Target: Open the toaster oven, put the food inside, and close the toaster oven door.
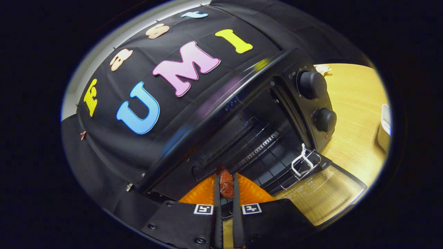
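The gripper (pixel 226 183) has its two fingers drawn close together, and both press on a small reddish-brown piece of food (pixel 226 182) caught between them near their tips. The whole view is tilted, so the toaster oven (pixel 214 114) appears slanted across the scene. The food and the fingertips sit right at the mouth of the oven, level with its lower front edge, just ahead of the dark opening.

The oven's glass door (pixel 322 193) is folded down and lies open on the wooden table (pixel 353 114), stretching out to one side of the fingers. Inside the oven, a wire rack (pixel 256 152) is visible, and a white wire handle (pixel 301 162) rests on the rack's front edge near the door hinge. Two round black knobs (pixel 311 84) sit one above the other on the oven's control panel. Beyond the oven, at the far side of the table, stands a white object (pixel 385 128) that is too cut off to identify.
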A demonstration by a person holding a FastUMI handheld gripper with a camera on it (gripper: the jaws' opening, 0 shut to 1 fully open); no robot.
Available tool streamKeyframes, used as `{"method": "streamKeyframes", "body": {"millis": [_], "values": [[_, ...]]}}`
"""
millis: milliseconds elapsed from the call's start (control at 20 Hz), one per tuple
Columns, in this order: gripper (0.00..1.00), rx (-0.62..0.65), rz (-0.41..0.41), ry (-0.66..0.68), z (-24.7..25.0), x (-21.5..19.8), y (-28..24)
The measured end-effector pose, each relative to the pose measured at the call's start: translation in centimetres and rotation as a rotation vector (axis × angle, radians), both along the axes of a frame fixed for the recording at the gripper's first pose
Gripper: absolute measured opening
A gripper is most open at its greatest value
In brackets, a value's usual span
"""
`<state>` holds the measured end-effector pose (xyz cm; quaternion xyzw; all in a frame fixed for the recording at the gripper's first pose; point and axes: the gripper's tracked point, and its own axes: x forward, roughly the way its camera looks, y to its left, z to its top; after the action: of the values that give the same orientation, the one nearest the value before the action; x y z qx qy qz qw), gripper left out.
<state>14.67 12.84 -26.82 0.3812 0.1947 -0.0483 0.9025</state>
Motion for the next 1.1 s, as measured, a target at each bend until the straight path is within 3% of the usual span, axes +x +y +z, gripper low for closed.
{"method": "streamKeyframes", "body": {"millis": [150, 350, 400, 450, 550, 850, 1100], "values": [[0.19, -0.055, 0.031, 0.033, 0.2, -0.2, -0.1], [0.51, -0.175, 0.072, 0.068, 0.8, -0.4, -1.1], [0.56, -0.196, 0.091, 0.071, 1.2, -0.5, -1.1], [0.75, -0.208, 0.111, 0.069, 1.4, -0.7, -0.9], [0.94, -0.235, 0.144, 0.071, 2.0, -1.4, -0.8], [0.98, -0.317, 0.239, 0.087, 3.1, -5.5, -0.4], [0.98, -0.457, 0.332, 0.087, 5.6, -9.7, -1.4]]}}
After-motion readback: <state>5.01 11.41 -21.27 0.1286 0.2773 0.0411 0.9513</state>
